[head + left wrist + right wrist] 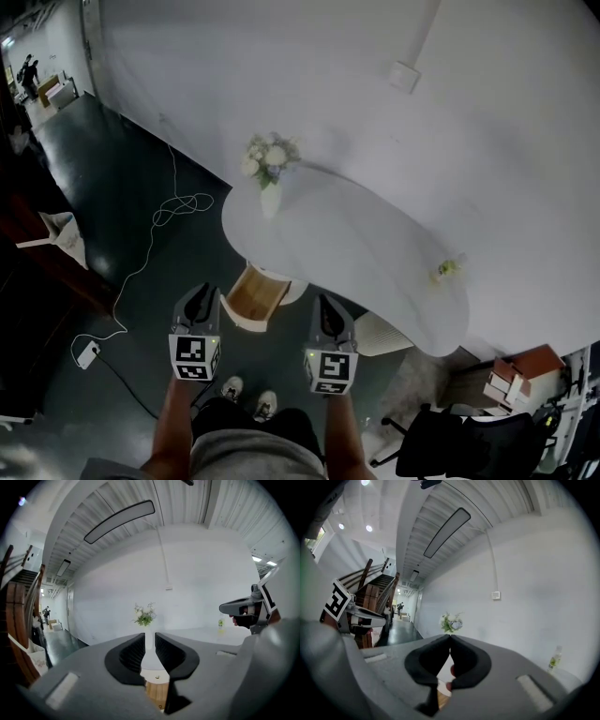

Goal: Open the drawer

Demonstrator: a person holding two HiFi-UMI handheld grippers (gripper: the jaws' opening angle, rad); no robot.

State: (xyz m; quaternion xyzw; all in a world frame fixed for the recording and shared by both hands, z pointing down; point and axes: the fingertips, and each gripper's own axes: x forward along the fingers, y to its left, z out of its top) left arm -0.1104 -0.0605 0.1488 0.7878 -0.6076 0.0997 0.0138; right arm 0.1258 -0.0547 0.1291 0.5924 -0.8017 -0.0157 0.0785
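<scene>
Left gripper (201, 292): jaws narrowly apart, nothing between. Right gripper (326, 302): jaw tips pressed together. Both held off white table (375, 253). Wooden drawer (253, 294) juts open under table's near edge, below flower vase (270, 178), between grippers, untouched.

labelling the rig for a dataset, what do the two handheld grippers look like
Both the left gripper and right gripper are grey bodies with dark ribbed pads, each carrying a cube with black-and-white square markers. No sleeves reach the forearms.
</scene>
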